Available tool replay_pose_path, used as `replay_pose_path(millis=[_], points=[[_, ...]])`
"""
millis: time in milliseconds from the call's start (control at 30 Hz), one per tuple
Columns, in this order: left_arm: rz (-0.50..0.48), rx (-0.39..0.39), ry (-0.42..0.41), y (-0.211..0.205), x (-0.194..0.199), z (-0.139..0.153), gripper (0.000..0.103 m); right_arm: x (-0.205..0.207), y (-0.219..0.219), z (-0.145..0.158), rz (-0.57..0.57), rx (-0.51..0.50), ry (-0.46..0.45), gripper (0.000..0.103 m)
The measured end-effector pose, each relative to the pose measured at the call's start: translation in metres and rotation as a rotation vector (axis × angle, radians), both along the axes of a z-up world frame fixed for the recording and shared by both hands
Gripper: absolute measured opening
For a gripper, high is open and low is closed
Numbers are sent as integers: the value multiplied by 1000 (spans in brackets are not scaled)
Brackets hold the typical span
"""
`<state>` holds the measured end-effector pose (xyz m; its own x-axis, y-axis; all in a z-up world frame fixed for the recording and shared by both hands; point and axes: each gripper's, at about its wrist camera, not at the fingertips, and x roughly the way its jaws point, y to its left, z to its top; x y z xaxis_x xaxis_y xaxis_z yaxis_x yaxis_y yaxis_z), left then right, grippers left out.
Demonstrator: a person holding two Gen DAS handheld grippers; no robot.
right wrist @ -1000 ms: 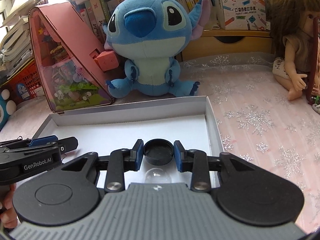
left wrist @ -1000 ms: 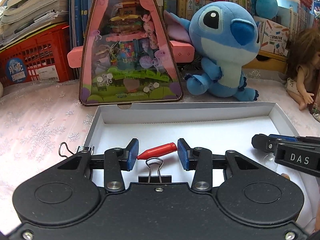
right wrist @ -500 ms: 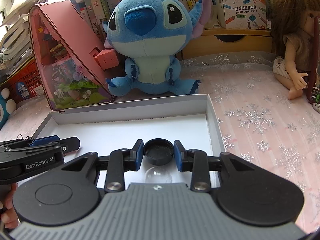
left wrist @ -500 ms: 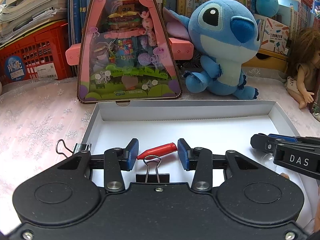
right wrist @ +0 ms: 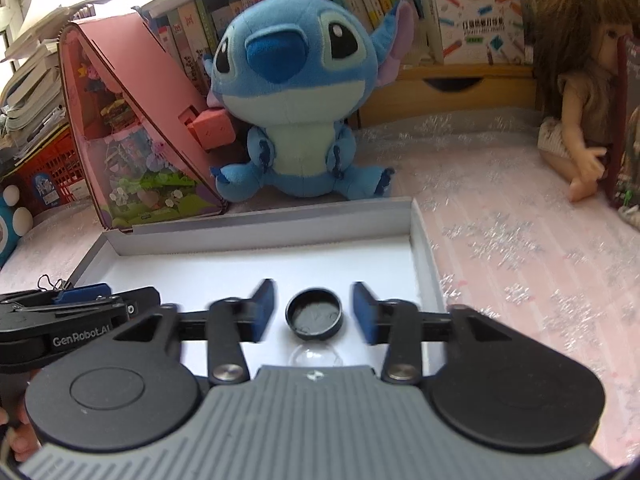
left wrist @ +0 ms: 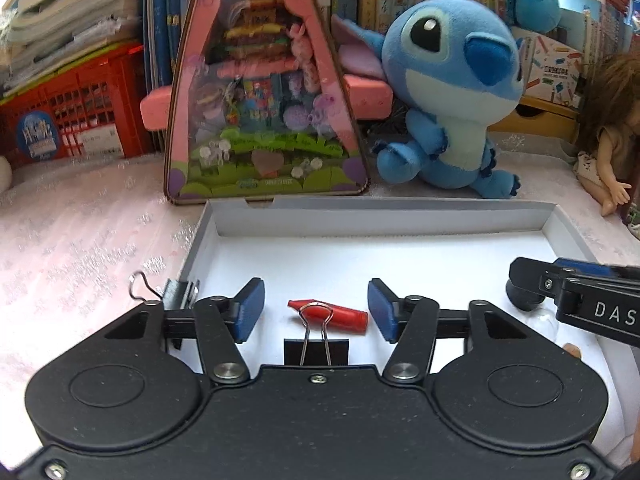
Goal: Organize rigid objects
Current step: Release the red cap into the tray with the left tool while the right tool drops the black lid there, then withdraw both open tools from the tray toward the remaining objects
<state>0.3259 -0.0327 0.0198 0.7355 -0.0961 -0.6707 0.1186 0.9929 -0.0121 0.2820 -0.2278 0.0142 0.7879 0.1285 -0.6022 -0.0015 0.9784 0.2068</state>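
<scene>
White tray [left wrist: 400,216] walled; both jaws opening, clear of red cap [left wrist: 328,314], black lid [right wrist: 314,314].

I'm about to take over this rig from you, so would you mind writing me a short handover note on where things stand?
Left gripper: jaws opening, pads clear of the red cap, which lies on the floor of the white box.
Right gripper: jaws opening, pads clear of the black round lid, also on the box floor.
Also in the box: a black binder clip just in front of the red cap, and a clear dome near the lid.
Done: cap and lid are in the box.
Left: a second binder clip sits at the box's left edge.
</scene>
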Motion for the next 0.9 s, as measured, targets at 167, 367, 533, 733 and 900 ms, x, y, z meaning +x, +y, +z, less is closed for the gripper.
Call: replay_pose_path(millis=[167, 367, 533, 733, 900], points=[[5, -7, -34, 1, -11, 16, 70, -11, -3, 9, -6, 3, -35, 72], [-43, 32, -73, -4, -34, 34, 77, -31, -5, 21, -5, -10, -81, 79], [-76, 29, -92, -8, -58, 46, 77, -50, -8, 32, -3, 6, -112, 84], [-109, 28, -111, -11, -87, 54, 78, -76, -7, 42, 17, -13, -150, 87], [-133, 4, -121, -11, -113, 58, 78, -100, -7, 47, 35, -39, -181, 89]])
